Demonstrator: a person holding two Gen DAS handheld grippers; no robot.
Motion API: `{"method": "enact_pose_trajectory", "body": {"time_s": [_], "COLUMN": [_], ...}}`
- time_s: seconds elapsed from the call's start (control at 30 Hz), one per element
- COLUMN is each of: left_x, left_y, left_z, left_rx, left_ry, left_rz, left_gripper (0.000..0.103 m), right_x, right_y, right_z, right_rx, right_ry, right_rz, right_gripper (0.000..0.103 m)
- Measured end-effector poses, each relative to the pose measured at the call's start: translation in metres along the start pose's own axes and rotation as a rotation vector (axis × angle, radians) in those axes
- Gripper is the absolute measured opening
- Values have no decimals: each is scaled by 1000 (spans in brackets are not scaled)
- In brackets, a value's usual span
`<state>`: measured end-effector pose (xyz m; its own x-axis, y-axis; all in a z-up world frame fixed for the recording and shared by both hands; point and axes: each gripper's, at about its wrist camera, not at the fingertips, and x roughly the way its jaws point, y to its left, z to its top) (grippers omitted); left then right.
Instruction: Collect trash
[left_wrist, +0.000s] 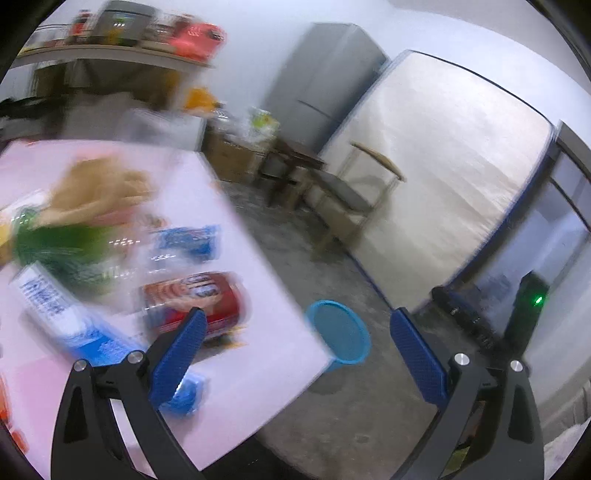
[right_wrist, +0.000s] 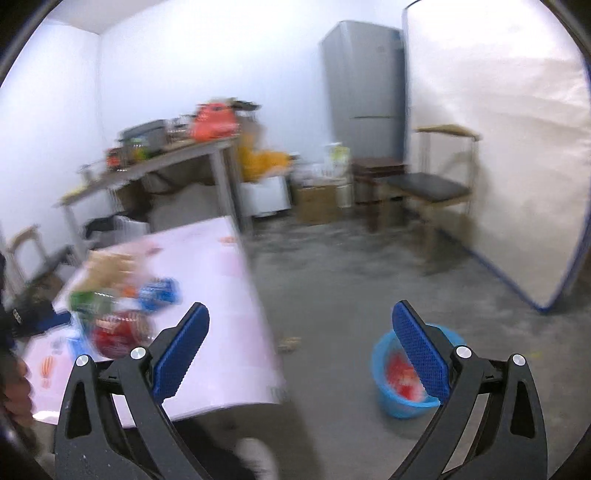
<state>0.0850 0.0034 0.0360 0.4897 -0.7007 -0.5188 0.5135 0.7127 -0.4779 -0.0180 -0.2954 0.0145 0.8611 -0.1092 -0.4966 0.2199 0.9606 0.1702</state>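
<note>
Both views are motion-blurred. A pink table (left_wrist: 236, 369) holds wrappers: a red packet (left_wrist: 195, 299), a blue packet (left_wrist: 188, 242), a green packet (left_wrist: 59, 251), a blue-and-white packet (left_wrist: 62, 314) and a tan bag (left_wrist: 99, 188). My left gripper (left_wrist: 295, 321) is open and empty over the table's right edge. A blue bin (left_wrist: 340, 332) stands on the floor beside the table. My right gripper (right_wrist: 299, 317) is open and empty above the floor; the bin (right_wrist: 402, 373) with red trash inside lies under its right finger (right_wrist: 421, 354). The table (right_wrist: 229, 350) is at its left.
A grey fridge (right_wrist: 365, 85), a chair (right_wrist: 436, 192), a leaning mattress (right_wrist: 498, 147), cardboard boxes (right_wrist: 317, 203) and a cluttered metal shelf table (right_wrist: 166, 155) ring the room. Concrete floor (right_wrist: 351, 288) lies between. A small scrap (right_wrist: 290, 343) lies on the floor by the table.
</note>
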Motion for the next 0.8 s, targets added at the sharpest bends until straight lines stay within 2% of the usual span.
{"method": "enact_pose_trajectory", "body": {"time_s": [0.13,0.2,0.33,0.37,0.5,0.6,0.67,0.8], "left_x": [-29,-34,-29,-23,-3,3,6,11], "left_y": [42,64,104,114,134,146,147,145], "left_z": [-15,-21,-21,-20,-12,-13,-14,-19], "left_rx": [-75,-136,-299,-336,-430,-470,-476,-479], "left_ry": [-40,-43,-15,4,47,61,64,79], "left_rz": [86,130,174,209,275,292,286,272], "left_gripper": [97,97,97,97,92,89,88,82], "right_x": [28,36,56,58,61,62,67,80], "right_y": [41,62,91,98,117,129,137,151], "right_z": [6,7,6,5,-5,-15,-25,-44], "right_rx": [-21,-33,-9,0,12,13,25,53], "right_ry": [63,86,148,163,226,282,347,458], "right_rz": [163,214,283,296,363,422,492,622], "right_gripper": [96,96,96,96,95,82,62,42]}}
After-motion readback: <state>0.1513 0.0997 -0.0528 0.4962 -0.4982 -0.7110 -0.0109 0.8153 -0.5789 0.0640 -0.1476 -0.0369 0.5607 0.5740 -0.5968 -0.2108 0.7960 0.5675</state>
